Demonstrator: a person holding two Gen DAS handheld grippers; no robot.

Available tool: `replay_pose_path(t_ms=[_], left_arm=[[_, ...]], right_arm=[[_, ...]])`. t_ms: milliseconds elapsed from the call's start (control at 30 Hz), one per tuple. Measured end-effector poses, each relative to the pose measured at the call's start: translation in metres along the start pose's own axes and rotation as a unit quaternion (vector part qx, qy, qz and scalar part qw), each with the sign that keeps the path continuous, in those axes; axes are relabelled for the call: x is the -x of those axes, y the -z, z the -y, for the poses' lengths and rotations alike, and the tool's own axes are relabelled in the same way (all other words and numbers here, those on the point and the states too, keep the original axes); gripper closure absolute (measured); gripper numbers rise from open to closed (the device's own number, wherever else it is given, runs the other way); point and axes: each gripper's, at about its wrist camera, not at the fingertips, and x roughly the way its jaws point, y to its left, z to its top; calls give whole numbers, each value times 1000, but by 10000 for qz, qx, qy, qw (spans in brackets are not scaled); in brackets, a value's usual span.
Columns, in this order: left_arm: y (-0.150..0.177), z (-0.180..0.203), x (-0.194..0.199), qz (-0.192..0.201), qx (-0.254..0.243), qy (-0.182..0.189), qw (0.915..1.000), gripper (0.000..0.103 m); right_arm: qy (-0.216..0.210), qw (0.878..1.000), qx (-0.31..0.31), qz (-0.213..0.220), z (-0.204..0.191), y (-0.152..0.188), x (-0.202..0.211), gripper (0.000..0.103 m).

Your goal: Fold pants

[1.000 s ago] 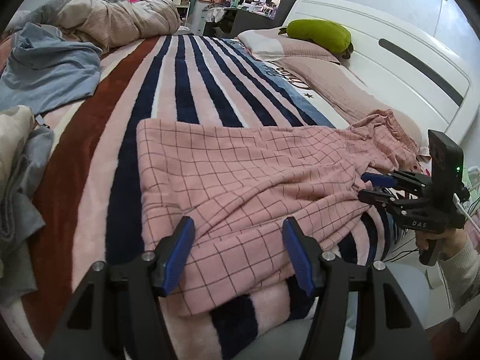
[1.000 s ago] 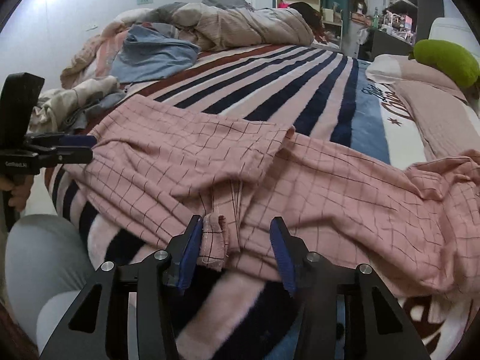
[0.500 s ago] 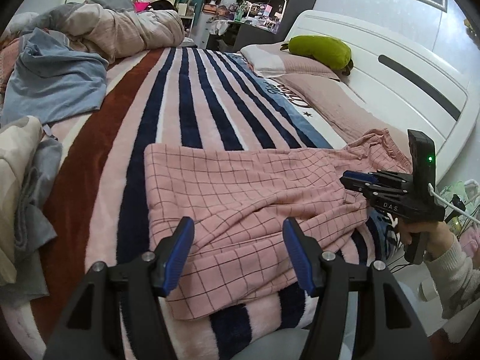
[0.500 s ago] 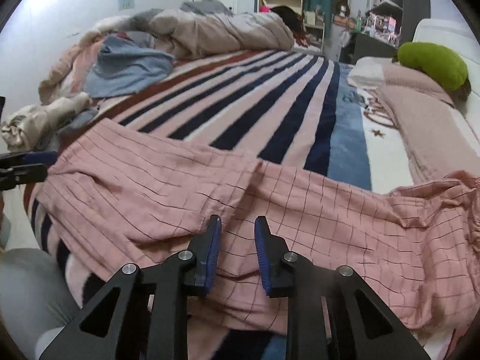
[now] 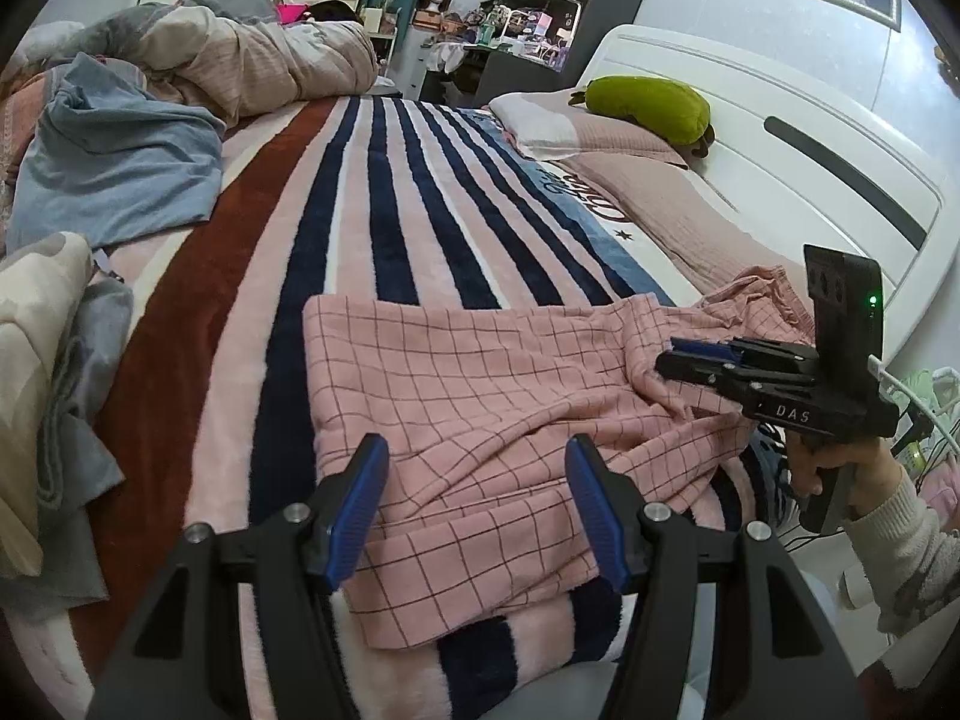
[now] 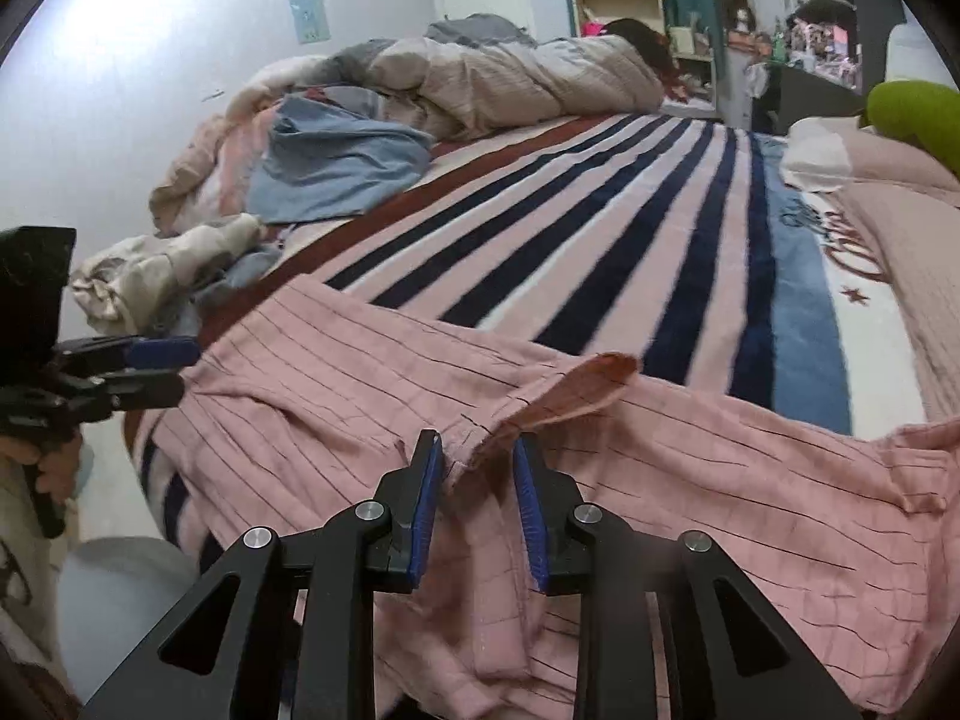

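Pink checked pants (image 5: 480, 396) lie across the near edge of the striped bed, also in the right wrist view (image 6: 690, 468). My left gripper (image 5: 474, 498) is open above the leg end and holds nothing. My right gripper (image 6: 477, 492) is partly closed on a raised fold of the pants near the crotch, with cloth between the blue pads and lifted off the bed. The right gripper also shows in the left wrist view (image 5: 702, 354), at the right over the pants. The left gripper shows at the left of the right wrist view (image 6: 156, 369).
A striped blanket (image 5: 384, 228) covers the bed. A blue garment (image 5: 114, 174) and a crumpled duvet (image 5: 258, 66) lie at the far left, beige clothes (image 5: 36, 360) at the near left. Pillows and a green cushion (image 5: 648, 108) rest by the white headboard (image 5: 780, 138).
My right gripper closed on the pants' middle fold and lifted it, pulling cloth up and toward the left. My left gripper drew back a little and stayed open.
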Motion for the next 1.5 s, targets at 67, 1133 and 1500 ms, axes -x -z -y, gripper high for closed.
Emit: replay_pose_path(t_ms=[67, 1133, 1500], left_arm=[[0, -1, 0, 14, 14, -1, 10000, 46], [0, 2, 4, 25, -48, -29, 10000, 46], [2, 5, 6, -24, -73, -33, 10000, 46]], right_arm=[[57, 9999, 43, -117, -3, -1, -7, 80], [-176, 9973, 436, -556, -6, 42, 30, 103], [-541, 9955, -86, -769, 10, 66, 50, 101]])
